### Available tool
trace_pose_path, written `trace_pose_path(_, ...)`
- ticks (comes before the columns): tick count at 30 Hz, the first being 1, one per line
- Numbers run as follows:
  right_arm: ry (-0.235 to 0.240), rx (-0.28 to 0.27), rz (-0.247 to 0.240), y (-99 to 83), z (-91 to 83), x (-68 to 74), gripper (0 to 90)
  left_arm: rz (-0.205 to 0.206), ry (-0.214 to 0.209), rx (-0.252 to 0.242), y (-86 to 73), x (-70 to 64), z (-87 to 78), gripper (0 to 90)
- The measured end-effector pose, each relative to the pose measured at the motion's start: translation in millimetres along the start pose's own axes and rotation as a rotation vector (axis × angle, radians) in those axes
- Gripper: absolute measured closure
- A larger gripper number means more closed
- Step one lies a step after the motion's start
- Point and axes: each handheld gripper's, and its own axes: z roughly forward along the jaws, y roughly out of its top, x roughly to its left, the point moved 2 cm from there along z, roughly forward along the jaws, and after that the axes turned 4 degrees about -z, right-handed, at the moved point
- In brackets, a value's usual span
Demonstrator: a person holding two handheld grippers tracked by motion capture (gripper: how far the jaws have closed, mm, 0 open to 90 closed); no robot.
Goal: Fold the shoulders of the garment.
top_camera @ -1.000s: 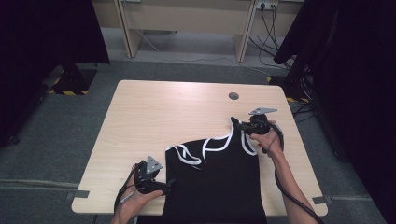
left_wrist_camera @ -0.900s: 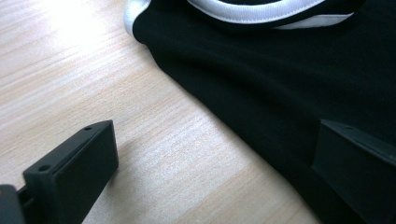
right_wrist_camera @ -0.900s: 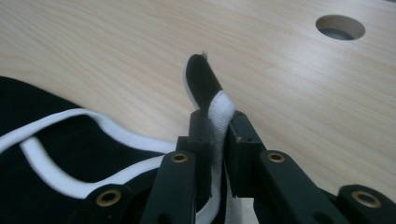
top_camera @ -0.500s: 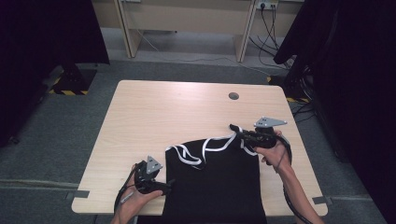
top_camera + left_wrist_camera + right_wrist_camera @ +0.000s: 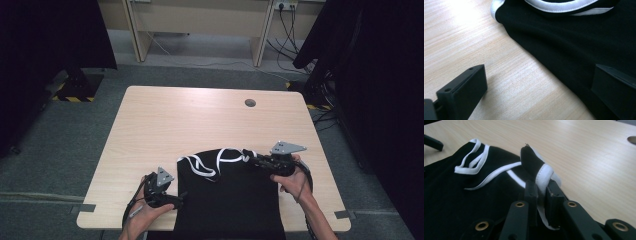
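Over the last second the right tongs [image 5: 248, 152], clamped on the white-trimmed strap [image 5: 544, 176] of the black tank top [image 5: 227, 200], have travelled toward the person and a little to the left, away from the right edge of the surface [image 5: 200, 125]. The strap has come with them, so the garment's far right corner, which reached well up the surface a second ago, is now drawn back and bunched over the body of the cloth. The white trim loops [image 5: 200, 167] lie closer together, and the top's far edge sits nearer the person than before.
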Motion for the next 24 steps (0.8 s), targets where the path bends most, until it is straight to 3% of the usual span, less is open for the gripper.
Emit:
trace_pose_path(11, 0.037, 0.025, 0.002, -18.8, -9.8, 12.7, 66.3, 0.0, 0.0, 0.0, 0.0, 0.0, 0.0, 0.0)
trace_pose_path(14, 0.022, 0.032, 0.001, -22.8, -17.2, 13.5, 63.7, 0.0, 0.0, 0.0, 0.0, 0.0, 0.0, 0.0)
trace_pose_path(17, 0.037, 0.034, -0.032, -23.6, -24.7, 19.0, 61.2, 0.0, 0.0, 0.0, 0.0, 0.0, 0.0, 0.0)
trace_pose_path(21, 0.016, 0.061, -0.072, -23.2, -31.8, 26.2, 60.6, 0.0, 0.0, 0.0, 0.0, 0.0, 0.0, 0.0)
trace_pose_path(24, 0.003, 0.063, -0.055, -22.6, -35.7, 23.7, 60.4, 0.0, 0.001, 0.0, 0.0, 0.0, 0.0, 0.0)
